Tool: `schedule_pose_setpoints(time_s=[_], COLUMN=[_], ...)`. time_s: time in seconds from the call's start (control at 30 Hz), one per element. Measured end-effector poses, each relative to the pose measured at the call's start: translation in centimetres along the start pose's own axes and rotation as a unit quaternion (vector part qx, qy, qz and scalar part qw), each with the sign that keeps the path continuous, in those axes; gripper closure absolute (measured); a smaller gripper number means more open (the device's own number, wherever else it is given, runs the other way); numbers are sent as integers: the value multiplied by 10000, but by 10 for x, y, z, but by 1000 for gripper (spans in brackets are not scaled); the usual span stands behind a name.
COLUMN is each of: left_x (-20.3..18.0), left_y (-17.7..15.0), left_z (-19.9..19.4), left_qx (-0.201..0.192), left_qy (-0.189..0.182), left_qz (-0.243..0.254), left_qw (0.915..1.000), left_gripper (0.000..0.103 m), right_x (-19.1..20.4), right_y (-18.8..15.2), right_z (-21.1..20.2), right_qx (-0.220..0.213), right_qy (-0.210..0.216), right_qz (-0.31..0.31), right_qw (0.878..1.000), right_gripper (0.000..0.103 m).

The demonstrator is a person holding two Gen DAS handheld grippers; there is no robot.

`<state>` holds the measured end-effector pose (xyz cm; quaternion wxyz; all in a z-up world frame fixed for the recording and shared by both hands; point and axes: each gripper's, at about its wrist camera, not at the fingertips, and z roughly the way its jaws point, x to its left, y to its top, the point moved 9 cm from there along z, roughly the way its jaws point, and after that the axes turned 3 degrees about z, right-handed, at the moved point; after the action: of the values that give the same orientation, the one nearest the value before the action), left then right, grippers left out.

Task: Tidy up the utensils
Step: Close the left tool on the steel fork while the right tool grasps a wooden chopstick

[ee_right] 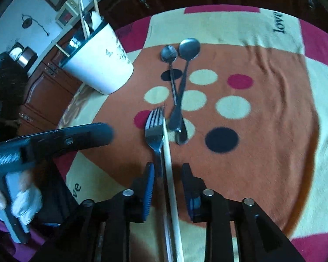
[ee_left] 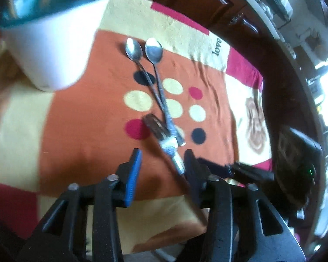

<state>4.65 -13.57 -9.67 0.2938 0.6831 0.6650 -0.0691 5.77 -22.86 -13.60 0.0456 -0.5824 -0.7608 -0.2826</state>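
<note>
Left wrist view: the left gripper [ee_left: 161, 163] is seen with its jaws spread wide and nothing between them, held low over the cloth [ee_left: 81, 135]. Two spoons [ee_left: 152, 69] are laid on the orange patch ahead, bowls far from the camera and handles crossing nearer the gripper. A fork [ee_left: 164, 135] is seen blurred just beyond the fingertips, with the tip of a chopstick [ee_left: 178, 163] beside it. A white cup [ee_left: 52, 50] with a teal rim is seen at upper left, close to the lens. The right gripper [ee_left: 247, 170] is glimpsed at the right edge. Right wrist view: the right gripper [ee_right: 167, 174] is seen with its jaws apart; the fork [ee_right: 155, 131] and the chopstick [ee_right: 170, 174] are lined up side by side in the gap, and whether either is touched by a pad cannot be told. The spoons [ee_right: 179, 83] are laid just beyond, handles crossed. The cup [ee_right: 100, 61] is stood on the cloth [ee_right: 273, 120] at upper left with utensils in it. The left gripper [ee_right: 72, 135] is held in a gloved hand [ee_right: 21, 200] at left.
</note>
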Motion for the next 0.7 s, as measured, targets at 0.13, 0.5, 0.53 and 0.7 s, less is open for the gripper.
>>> schedule_pose_setpoints(time_s=[0.13, 0.5, 0.53, 0.7], left_x=[-7, -4, -2, 14], left_y=[2, 2, 1, -6], left_z=[22, 40, 37, 15], left_qx=[139, 121, 104, 97], left_qy=[-146, 35, 49, -116], left_qz=[-279, -305, -274, -315], left_qw=[9994, 9995, 9996, 9994], left_gripper=[62, 95, 97, 98], right_x=[-10, -28, -27, -11], right_y=[-7, -11, -11, -6], right_z=[-16, -30, -30, -23], right_qx=[-110, -231, -235, -204], right_qy=[50, 175, 188, 184], right_qz=[140, 470, 465, 228], right_qw=[9998, 9985, 9985, 9994], right_gripper=[76, 76, 76, 76])
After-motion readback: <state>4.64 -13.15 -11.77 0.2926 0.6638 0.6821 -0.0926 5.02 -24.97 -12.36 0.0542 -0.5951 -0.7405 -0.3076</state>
